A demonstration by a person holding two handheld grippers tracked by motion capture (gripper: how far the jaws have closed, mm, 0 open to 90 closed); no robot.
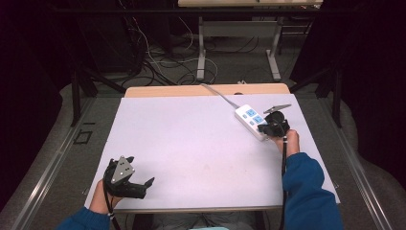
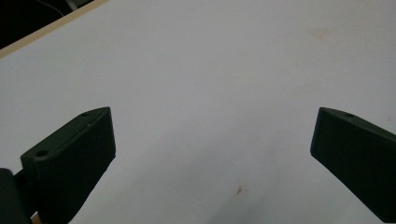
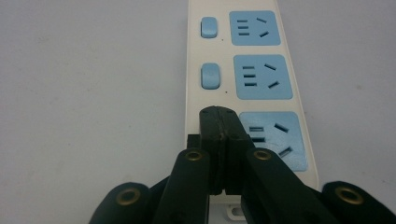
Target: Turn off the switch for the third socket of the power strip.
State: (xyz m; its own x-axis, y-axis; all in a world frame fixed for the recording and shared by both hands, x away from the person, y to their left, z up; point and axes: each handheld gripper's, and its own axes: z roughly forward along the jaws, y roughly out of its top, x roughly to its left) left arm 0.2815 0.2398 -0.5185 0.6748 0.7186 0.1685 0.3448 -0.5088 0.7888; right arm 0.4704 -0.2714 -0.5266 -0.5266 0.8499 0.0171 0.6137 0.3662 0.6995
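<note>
Two grippers, one power strip on the white table.

My left gripper (image 1: 143,184) sits at the table's (image 1: 191,143) near left corner, jaws spread wide over bare surface, holding nothing. At far right lies one white power strip (image 3: 243,84) with three blue sockets and two visible blue switches; my right gripper (image 3: 219,116) rests its tips, pressed together and gripping nothing, where the nearest socket's switch would be.

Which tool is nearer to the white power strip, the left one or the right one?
Right. The right tool is down on the power strip, jaws shut at its near end; the left tool hovers open, far away at the table's near-left corner.
</note>
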